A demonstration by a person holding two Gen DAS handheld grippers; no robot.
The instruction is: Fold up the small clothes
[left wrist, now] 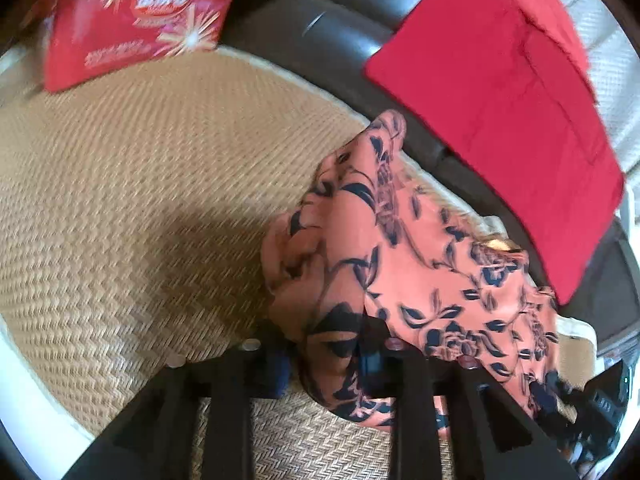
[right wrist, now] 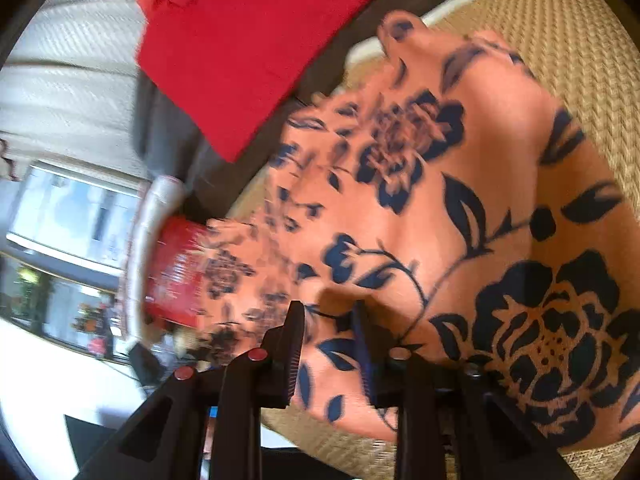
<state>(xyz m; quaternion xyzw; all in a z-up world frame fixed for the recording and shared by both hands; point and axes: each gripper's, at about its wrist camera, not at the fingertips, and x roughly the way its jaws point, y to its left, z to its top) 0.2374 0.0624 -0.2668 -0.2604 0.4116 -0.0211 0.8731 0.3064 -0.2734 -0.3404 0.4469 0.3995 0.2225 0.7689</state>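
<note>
An orange garment with a dark blue flower print [left wrist: 420, 272] is lifted above a woven straw mat [left wrist: 140, 184]. My left gripper [left wrist: 324, 348] is shut on one edge of the garment, which hangs in folds to the right. In the right wrist view the same garment [right wrist: 460, 208] fills the frame, stretched out over the mat [right wrist: 580, 40]. My right gripper [right wrist: 328, 332] is shut on a pinch of the cloth between its fingers. The right gripper's black body also shows in the left wrist view [left wrist: 600, 404], at the garment's far end.
A folded red cloth [left wrist: 500, 112] lies on a dark sofa arm [left wrist: 340, 32] beyond the mat; it also shows in the right wrist view [right wrist: 248, 40]. A red printed cushion [left wrist: 132, 20] sits at the mat's far left. A white woven cover [right wrist: 72, 80] and a window [right wrist: 72, 216] lie left.
</note>
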